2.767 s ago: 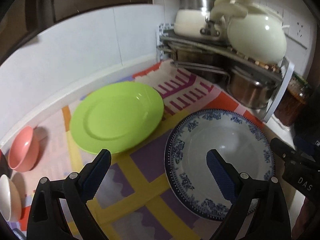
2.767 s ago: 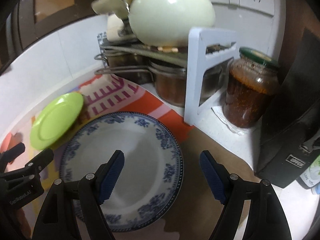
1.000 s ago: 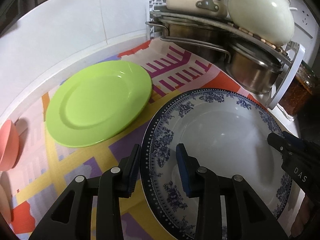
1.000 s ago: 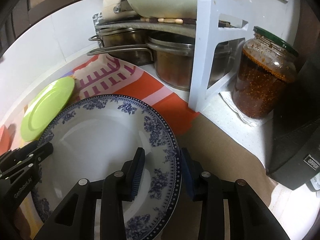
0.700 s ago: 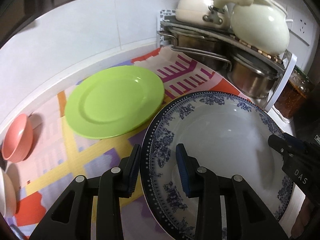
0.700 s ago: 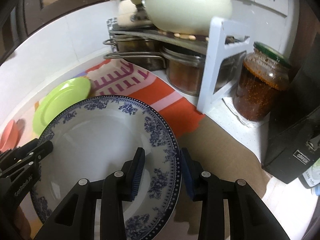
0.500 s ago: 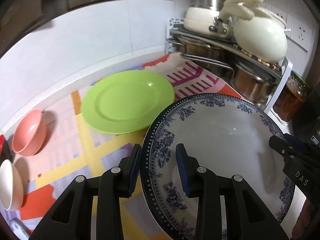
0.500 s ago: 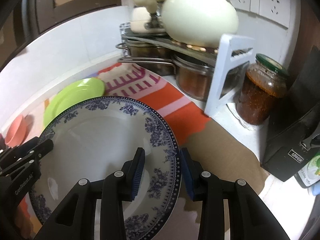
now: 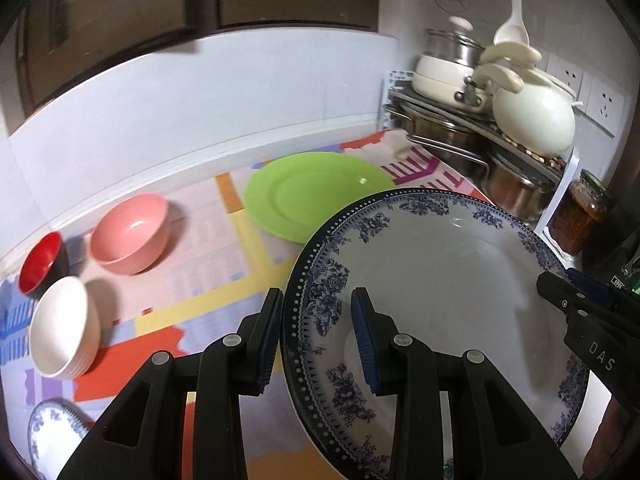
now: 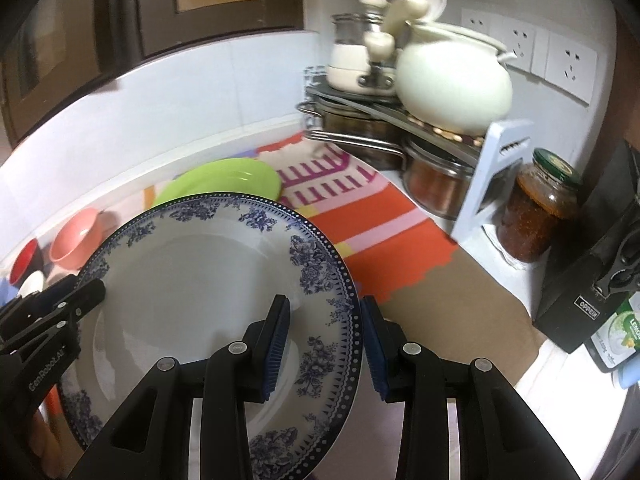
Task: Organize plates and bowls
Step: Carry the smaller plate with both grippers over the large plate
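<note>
A large white plate with a blue floral rim [image 9: 452, 280] [image 10: 192, 276] hangs in the air above the mat. My left gripper [image 9: 318, 340] is shut on its left rim, and my right gripper [image 10: 325, 344] is shut on its right rim. Each gripper shows at the far side of the plate in the other's view. A green plate [image 9: 316, 194] [image 10: 218, 184] lies flat on the mat behind it. At the left stand a pink bowl [image 9: 130, 234] [image 10: 76, 242], a red bowl [image 9: 40, 262] and a white bowl [image 9: 64, 328]. A small blue-patterned dish [image 9: 54, 436] sits at the bottom left.
A colourful mat [image 9: 224, 248] covers the counter along the white wall. A corner rack [image 10: 492, 168] with a cream pot [image 10: 452, 88] and steel pots stands at the back right. A jar [image 10: 540, 208] and a black box [image 10: 588, 280] stand at the right.
Both grippers closed on the blue-rimmed plate and lifted it off the mat. The views have risen and pulled back, so the bowls at the left now show.
</note>
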A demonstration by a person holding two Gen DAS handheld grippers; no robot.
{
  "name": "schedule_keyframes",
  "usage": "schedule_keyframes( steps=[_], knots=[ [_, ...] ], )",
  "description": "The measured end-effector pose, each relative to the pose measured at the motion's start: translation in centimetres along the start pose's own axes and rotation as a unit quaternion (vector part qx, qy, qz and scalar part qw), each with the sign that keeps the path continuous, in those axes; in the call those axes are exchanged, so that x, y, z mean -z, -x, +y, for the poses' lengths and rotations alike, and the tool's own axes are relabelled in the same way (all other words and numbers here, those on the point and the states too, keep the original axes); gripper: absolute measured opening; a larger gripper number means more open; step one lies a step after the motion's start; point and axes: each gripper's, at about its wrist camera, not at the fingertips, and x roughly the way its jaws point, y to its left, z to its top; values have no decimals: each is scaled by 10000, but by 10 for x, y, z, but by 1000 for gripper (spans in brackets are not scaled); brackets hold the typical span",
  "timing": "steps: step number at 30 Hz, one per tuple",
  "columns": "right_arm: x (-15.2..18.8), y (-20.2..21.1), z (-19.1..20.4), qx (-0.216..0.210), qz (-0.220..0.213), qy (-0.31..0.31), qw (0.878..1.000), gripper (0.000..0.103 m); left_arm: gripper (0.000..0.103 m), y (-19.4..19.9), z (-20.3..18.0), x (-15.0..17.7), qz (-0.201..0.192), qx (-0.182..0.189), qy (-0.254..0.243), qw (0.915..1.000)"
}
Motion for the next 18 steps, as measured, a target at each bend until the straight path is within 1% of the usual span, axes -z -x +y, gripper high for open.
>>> schedule_keyframes(
  steps=[9, 18],
  knots=[
    [10, 28, 38, -194, -101, 183, 9996, 37, 35, 31, 38, 18, -134, -171, 163, 9996],
    [24, 48, 80, -446, -137, 417, 9980, 37, 35, 64, 82, 40, -213, -421, 397, 9981]
  ],
)
